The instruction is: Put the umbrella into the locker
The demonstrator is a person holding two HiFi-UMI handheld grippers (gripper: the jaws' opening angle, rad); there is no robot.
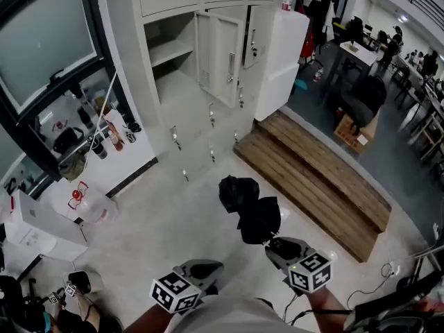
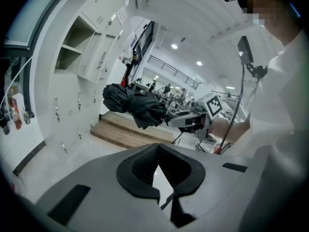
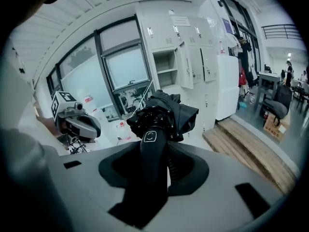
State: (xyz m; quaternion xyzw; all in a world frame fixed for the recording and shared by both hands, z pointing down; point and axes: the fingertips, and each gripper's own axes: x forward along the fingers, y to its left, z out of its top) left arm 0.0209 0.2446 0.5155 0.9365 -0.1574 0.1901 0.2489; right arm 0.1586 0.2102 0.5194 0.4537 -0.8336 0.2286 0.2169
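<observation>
Standing on a pale floor [image 1: 159, 220] before a wall of grey lockers [image 1: 194, 116], with both grippers held out in front. Flanked at far left by a dark-framed window [image 1: 41, 40] and, beneath it, a cluttered white ledge [image 1: 139, 159]. Showing, left of centre and high on the wall, one compartment [image 1: 170, 47] with its door [image 1: 220, 57] swung wide and a shelf inside. Carrying nothing in the left gripper [image 1: 208, 266], low in the head view: jaws drawn together, with only a sliver of pale floor visible through the hollow between the pads, and well apart from the umbrella [image 1: 250, 207]. Pinching the umbrella in the right gripper [image 1: 272, 243], jaws closed on the black handle [image 3: 150, 149] running straight out between them. Holding the bundled black canopy [image 3: 166, 112] just beyond that gripper's tips, in the air above the floor, up and to the right of the left gripper, short of the lockers and outside every compartment. Pointing the canopy end toward the lockers' lower doors. Bordered to the right by a low wooden platform [image 1: 312, 175] with a step, a white cabinet [image 1: 281, 54] at its far end against the lockers, and, farther right, an office chair [image 1: 361, 99] among desks.
</observation>
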